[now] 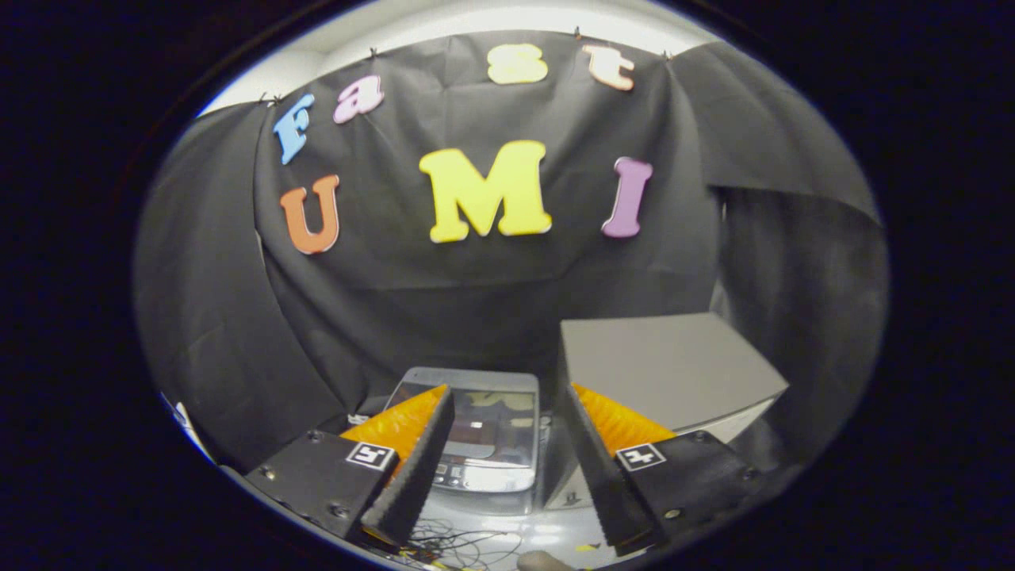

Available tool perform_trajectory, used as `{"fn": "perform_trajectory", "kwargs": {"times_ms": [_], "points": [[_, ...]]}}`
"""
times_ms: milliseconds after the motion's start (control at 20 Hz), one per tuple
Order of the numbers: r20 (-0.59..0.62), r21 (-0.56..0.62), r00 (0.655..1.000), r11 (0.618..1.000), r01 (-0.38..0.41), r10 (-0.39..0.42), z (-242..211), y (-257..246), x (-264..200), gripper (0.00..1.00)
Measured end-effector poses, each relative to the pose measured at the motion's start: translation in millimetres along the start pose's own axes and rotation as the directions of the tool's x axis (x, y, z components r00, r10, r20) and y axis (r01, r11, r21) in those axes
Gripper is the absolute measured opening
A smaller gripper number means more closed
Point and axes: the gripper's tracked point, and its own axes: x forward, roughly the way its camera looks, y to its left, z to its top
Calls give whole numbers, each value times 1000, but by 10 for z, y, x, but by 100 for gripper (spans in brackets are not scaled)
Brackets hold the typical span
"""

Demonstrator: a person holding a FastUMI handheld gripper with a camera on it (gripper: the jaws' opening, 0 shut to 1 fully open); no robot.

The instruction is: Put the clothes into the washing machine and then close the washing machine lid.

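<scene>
While the gripper (499,444) hangs above the tabletop, its two fingers (412,468) stand wide apart with nothing between them, their ridged dark inner faces turned toward one another and orange backing showing behind each. Each finger base carries a small black-and-white square marker (371,455). Through the gap between the fingers, just ahead of them, sits the washing machine (488,444), a small light-grey toy-like unit whose glossy transparent lid (484,420) lies flat across the top, so it looks closed, with a row of tiny buttons along its near edge. Reflections on the lid keep me from telling what, if anything, lies inside, and I cannot make out any clothes. Just beside the machine, beyond the right-hand finger, stands a plain grey box (666,373), taller than the machine and close against its side. Some thin dark cables (460,543) lie loose on the pale table (507,519) below the fingers. Black cloth hangs all around behind.
</scene>
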Motion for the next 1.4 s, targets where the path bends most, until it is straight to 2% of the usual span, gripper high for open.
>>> {"fn": "perform_trajectory", "kwargs": {"times_ms": [100, 350, 600, 800, 1000, 1400], "points": [[68, -3, 998, 1000, 16, -16, 175, -142, -397, 100], [216, 27, 975, 999, 43, -48, 530, -596, -1286, 100], [304, 42, 946, 993, 107, -115, 542, -1180, -1982, 100], [326, 55, 932, 988, 147, -157, 409, -1634, -2398, 100], [349, 70, 923, 987, 145, -161, 218, -1828, -2683, 100], [349, 66, 926, 990, 127, -142, 22, -1873, -2766, 100]]}}
